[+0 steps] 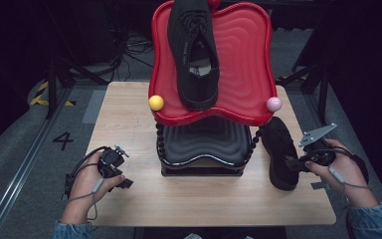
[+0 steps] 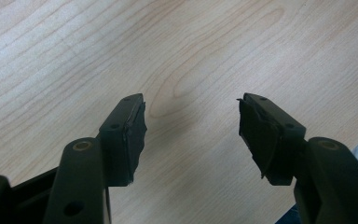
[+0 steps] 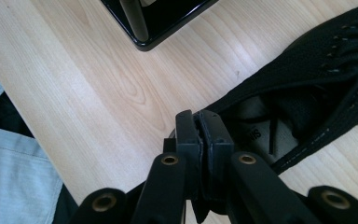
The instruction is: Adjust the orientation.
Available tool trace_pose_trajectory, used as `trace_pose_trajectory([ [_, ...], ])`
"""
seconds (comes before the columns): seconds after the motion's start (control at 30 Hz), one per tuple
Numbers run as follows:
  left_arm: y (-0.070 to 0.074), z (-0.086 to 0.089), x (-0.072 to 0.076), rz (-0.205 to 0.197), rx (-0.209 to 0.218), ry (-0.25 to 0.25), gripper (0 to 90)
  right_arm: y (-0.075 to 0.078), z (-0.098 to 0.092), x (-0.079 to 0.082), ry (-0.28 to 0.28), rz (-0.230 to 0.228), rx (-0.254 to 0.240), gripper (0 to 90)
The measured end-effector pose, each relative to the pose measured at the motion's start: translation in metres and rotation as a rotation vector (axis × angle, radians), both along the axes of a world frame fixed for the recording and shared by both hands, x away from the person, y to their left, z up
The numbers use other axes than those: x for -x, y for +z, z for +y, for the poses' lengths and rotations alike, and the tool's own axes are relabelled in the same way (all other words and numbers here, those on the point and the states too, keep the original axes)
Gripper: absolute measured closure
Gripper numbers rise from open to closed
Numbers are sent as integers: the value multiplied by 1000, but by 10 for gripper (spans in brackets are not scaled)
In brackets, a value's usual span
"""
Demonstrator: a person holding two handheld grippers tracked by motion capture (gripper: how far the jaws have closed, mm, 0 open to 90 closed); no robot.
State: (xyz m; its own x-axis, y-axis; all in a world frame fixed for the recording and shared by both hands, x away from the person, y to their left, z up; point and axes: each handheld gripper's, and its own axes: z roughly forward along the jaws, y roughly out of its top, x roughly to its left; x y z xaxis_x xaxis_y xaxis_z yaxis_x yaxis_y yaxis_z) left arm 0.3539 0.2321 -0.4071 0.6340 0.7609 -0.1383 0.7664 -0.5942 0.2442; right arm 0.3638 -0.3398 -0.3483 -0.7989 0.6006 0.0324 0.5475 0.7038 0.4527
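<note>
Black shoes, red ridged tray, pale woodgrain table.

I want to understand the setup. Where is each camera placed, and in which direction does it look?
High view: above the person's side, looking forward and down on the table, rack and both hands.
Left gripper view: on the left tool, facing bare tabletop between open jaws.
Right gripper view: on the right tool, jaws pinching the heel rim of the shoe.
Shared: high and right views both show this shoe and the rack's base.
</note>
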Motion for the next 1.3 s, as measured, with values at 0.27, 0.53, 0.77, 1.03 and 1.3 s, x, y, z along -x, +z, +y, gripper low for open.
trace_pose_trajectory([
  [0.27,-2,-3,0,5,-11,-11,413,-13,-5,-7,-91,52,-29,572],
  [0.53,-5,-3,-1,10,-11,-7,417,-44,11,-24,-55,140,47,666],
  [0.77,-6,-2,-1,14,-12,-10,417,-57,18,-31,-22,179,84,759],
  [1.03,-6,-1,0,14,-8,-9,417,-57,17,-32,-16,193,75,802],
  [1.3,-6,-1,0,14,-5,-6,414,-57,18,-31,-19,188,74,803],
])
